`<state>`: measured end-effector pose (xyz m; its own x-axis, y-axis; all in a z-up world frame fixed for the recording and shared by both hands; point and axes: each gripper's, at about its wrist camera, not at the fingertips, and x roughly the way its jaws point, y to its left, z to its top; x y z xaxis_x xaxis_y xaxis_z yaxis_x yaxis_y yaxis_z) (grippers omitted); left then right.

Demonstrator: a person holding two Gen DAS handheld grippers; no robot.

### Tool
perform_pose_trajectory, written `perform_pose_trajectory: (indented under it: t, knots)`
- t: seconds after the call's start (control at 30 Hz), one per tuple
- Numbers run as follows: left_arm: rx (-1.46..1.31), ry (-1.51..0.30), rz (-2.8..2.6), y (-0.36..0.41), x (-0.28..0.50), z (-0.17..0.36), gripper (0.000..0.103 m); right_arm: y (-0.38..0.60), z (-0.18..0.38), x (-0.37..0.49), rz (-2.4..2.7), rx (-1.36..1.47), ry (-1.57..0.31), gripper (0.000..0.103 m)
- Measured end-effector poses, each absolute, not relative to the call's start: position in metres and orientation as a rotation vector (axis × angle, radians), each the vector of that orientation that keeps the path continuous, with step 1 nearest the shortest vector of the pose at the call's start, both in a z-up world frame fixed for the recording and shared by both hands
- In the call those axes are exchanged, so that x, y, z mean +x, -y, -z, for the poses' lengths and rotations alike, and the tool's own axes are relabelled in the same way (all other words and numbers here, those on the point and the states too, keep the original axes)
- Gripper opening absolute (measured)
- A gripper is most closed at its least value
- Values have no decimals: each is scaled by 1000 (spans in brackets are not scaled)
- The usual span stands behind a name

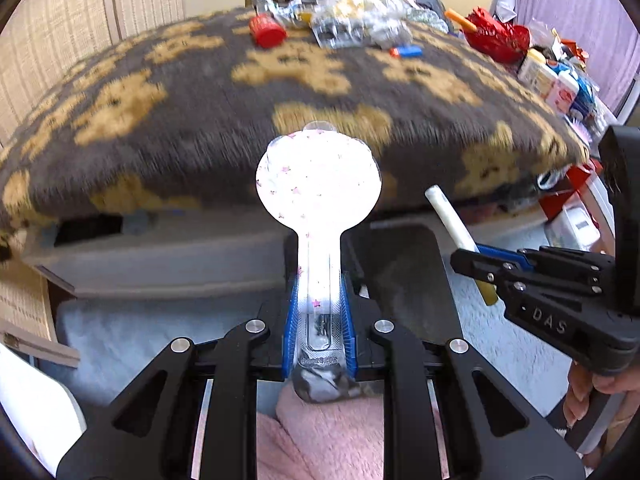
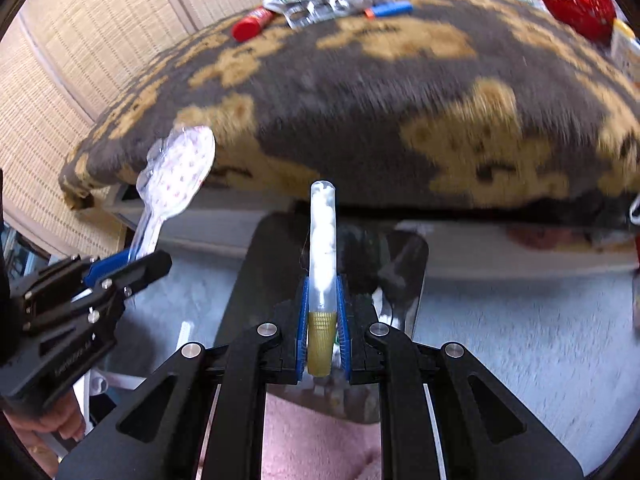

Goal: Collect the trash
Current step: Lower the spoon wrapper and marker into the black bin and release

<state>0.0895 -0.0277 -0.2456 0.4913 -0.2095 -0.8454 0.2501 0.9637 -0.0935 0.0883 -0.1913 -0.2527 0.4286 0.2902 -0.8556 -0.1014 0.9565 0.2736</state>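
Observation:
My left gripper is shut on the handle of a clear, spoon-shaped plastic blister pack with pink stars, which sticks up in front of a brown blanket with tan bears. The same pack shows at the left of the right wrist view, held in the left gripper. My right gripper is shut on a slim clear tube with white filling and a gold cap. That tube and right gripper appear at the right of the left wrist view. Both grippers hang over a dark bin opening.
Far on the blanket lie a red lid, crumpled clear wrappers, a blue-and-orange stick and a red mesh bag. Boxes and bottles crowd the right side. A woven screen stands at the left. Pale carpet lies below.

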Motion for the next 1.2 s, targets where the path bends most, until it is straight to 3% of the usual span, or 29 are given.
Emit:
perform_pose_trajectory:
  t: [0.57, 0.67, 0.7, 0.77, 0.9, 0.97, 1.03, 1.1, 1.2]
  knots:
    - [15, -1180, 333, 49, 79, 307, 18, 192, 283, 74, -221, 233, -1183, 18]
    - [14, -1181, 341, 50, 79, 308, 25, 191, 283, 76, -216, 233, -1187, 19]
    - [14, -1178, 342, 49, 79, 307, 30, 192, 283, 77, -213, 233, -1187, 22]
    - [15, -1172, 340, 48, 79, 306, 36, 194, 282, 78, -206, 242, -1180, 46]
    - [19, -1165, 332, 49, 79, 301, 54, 199, 277, 80, -183, 242, -1164, 59]
    - [19, -1154, 323, 47, 80, 297, 65, 204, 272, 81, -162, 248, -1143, 81]
    - [23, -1141, 311, 43, 80, 293, 74, 209, 267, 81, -145, 255, -1122, 92]
    - [21, -1124, 303, 39, 80, 286, 86, 212, 261, 82, -139, 254, -1101, 95]
    - [11, -1094, 295, 34, 84, 275, 93, 216, 246, 86, -111, 231, -1055, 99]
